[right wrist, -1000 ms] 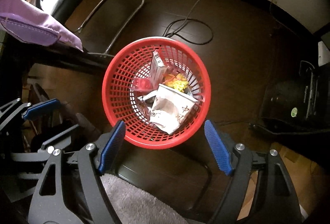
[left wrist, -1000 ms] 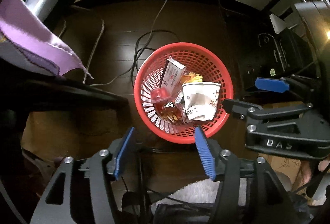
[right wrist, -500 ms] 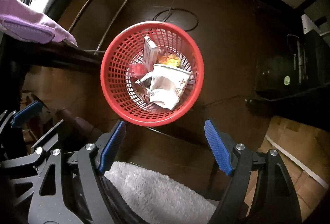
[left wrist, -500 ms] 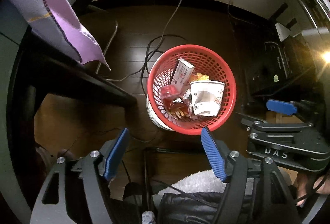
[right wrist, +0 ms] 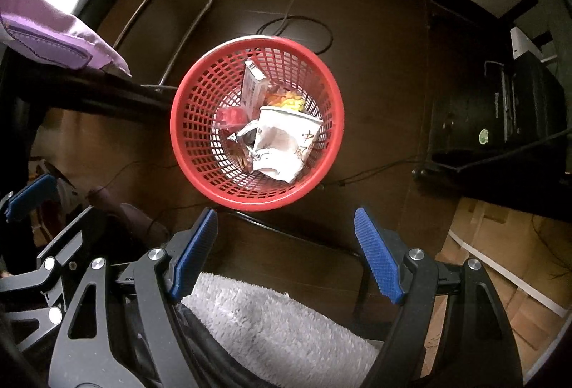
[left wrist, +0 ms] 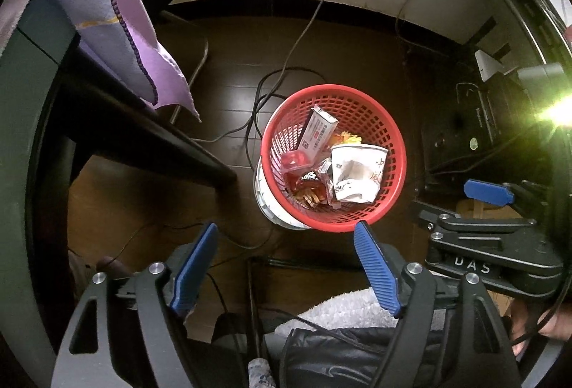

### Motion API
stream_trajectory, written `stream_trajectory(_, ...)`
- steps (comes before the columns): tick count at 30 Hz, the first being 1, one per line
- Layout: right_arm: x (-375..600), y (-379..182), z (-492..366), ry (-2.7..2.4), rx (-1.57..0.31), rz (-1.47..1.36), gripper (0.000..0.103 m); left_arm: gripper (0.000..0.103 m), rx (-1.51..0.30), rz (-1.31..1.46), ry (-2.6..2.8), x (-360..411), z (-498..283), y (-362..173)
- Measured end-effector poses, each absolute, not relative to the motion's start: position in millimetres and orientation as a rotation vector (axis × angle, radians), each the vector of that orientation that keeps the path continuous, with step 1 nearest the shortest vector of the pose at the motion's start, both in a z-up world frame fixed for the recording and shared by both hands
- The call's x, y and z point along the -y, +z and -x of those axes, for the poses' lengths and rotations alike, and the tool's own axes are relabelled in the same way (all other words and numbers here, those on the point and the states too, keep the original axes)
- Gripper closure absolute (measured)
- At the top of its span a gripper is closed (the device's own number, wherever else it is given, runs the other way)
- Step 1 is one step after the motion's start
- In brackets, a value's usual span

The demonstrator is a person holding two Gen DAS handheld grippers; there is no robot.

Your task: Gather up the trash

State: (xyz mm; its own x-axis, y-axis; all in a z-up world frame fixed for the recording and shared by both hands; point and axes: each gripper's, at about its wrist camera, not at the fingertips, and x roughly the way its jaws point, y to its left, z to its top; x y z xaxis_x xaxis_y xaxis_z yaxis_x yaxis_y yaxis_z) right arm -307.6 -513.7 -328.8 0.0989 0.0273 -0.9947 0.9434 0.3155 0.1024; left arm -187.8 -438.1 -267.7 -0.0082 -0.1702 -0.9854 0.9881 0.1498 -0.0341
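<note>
my left gripper: jaws have just been opening, now wide, nothing between them. my right gripper: wide, empty, same spread as a second ago. below both, the red basket on the dark floor looks smaller than before. inside it: crushed paper cup, small carton, wrappers. beyond it, a cable runs to the wall.

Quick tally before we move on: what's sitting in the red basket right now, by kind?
Crumpled white paper cup: 1
Small white carton box: 1
Red plastic lid or cup piece: 1
Foil snack wrappers: at least 2
Yellow scrap: 1
Total: at least 6, all inside the red basket.
</note>
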Motion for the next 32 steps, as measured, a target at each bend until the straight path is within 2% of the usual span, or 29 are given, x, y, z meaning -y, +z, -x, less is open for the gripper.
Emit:
stream_trajectory(13, 512.7, -329.4, 306.9, -0.893, -1.283, -1.028, 0.026, 0.018, -1.146, -0.955, -1.181, 434.0, 186.5, -265.1)
stream_trajectory(32, 512.2, -333.4, 306.8, -0.889, -1.294, -1.033, 0.026, 0.017, -1.11, -0.997, -1.178, 432.1, 191.9, -263.4)
